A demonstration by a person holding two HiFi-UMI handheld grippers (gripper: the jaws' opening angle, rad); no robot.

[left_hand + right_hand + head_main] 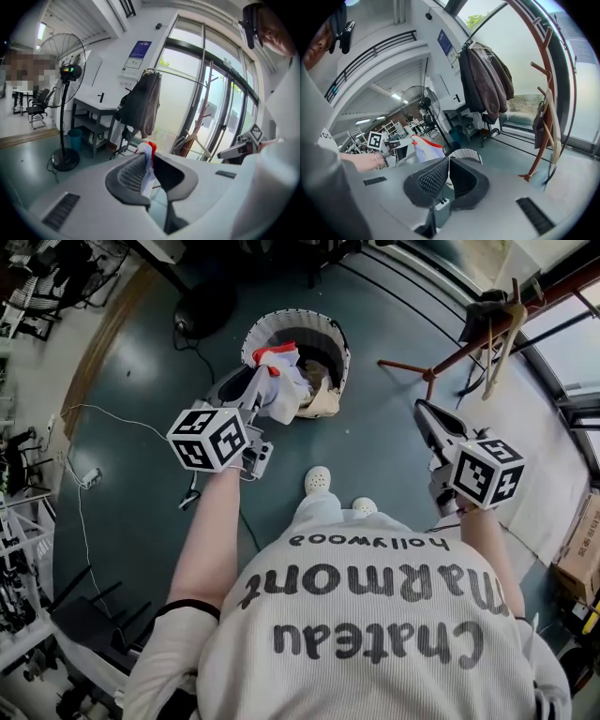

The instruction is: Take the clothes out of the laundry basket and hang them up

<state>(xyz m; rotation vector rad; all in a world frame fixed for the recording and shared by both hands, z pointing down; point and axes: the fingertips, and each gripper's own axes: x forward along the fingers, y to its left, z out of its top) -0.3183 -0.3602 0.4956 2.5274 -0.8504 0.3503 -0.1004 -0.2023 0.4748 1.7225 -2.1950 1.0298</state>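
My left gripper (265, 373) is shut on a white garment with red trim (286, 388), which hangs above the round white laundry basket (298, 319). In the left gripper view the cloth (147, 161) is pinched between the pads of the left gripper (151, 163). More clothes, beige and white (321, 395), lie in the basket. My right gripper (427, 418) is shut with nothing in it, off to the right of the basket. The right gripper view shows its jaws (448, 168) pressed together, with the basket (467, 154) and the lifted garment (423, 149) beyond them.
A wooden coat rack (469, 348) with a hanger (502, 334) stands at the far right, near the windows. Dark jackets (485, 79) hang on a rail. A standing fan (65, 93) is at the left, and a cable (103, 413) runs over the floor. A cardboard box (581, 549) sits at the right edge.
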